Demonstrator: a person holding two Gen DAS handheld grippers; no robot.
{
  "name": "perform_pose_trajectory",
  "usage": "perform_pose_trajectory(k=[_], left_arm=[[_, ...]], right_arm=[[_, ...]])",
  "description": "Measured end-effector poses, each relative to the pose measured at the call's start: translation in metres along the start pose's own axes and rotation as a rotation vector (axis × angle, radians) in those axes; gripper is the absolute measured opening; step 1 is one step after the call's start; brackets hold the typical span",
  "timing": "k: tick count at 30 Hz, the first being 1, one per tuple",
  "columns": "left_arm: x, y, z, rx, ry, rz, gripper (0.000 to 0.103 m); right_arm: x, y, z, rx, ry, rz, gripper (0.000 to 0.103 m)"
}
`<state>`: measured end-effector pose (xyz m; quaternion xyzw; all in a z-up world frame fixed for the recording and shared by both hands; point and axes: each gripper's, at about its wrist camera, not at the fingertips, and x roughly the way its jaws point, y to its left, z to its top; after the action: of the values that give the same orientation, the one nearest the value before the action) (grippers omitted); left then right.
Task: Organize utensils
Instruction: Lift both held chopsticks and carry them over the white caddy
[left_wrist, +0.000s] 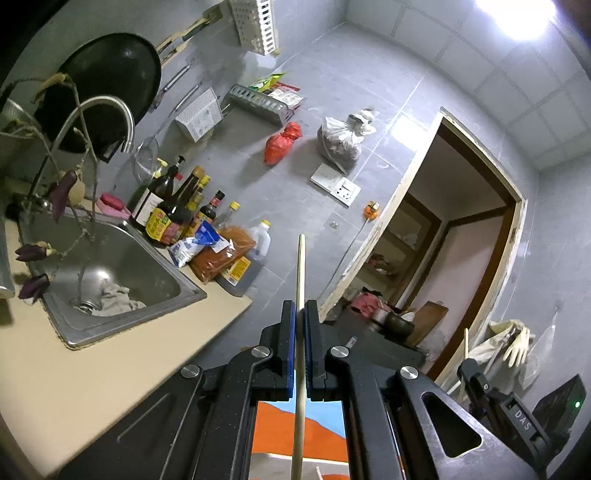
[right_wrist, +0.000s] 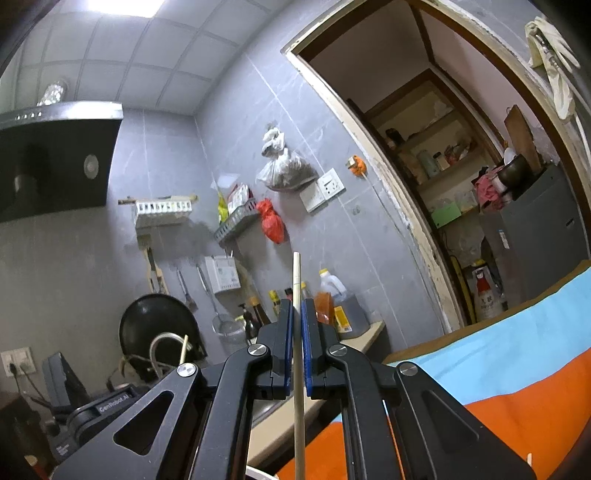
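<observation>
Between the fingers of each gripper we hold one chopstick: left gripper (left_wrist: 300, 314) clamps its chopstick (left_wrist: 300, 280), right gripper (right_wrist: 297, 314) its chopstick (right_wrist: 297, 280), both pointing forward along the fingers.

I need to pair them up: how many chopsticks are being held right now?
2. One chopstick is clamped in the left gripper, pointing up past the fingers. The other chopstick is clamped in the right gripper. More may lie out of view.
</observation>
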<state>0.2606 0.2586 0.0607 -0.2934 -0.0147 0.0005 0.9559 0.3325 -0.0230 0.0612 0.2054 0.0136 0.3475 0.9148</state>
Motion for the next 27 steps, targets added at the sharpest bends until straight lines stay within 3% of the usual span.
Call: perform_pose_trajectory(k=[16, 23, 27], left_arm=[[-0.03, -0.01, -0.018, 0.125, 0.027, -0.031, 0.002], [-0.037, -0.028, -0.018, 0.261, 0.016, -0.028, 0.002], [-0.028, -0.023, -0.018, 0.238, -0.002, -0.021, 0.002]], right_arm=[[-0.026, 0.021, -0.014, -0.2, 0.134, 0.036, 0.004], [-0.031, 0.029, -0.023, -0.291, 0.187, 0.042, 0.004], [-0.033, 0.032, -0.028, -0.3, 0.189, 0.043, 0.004]])
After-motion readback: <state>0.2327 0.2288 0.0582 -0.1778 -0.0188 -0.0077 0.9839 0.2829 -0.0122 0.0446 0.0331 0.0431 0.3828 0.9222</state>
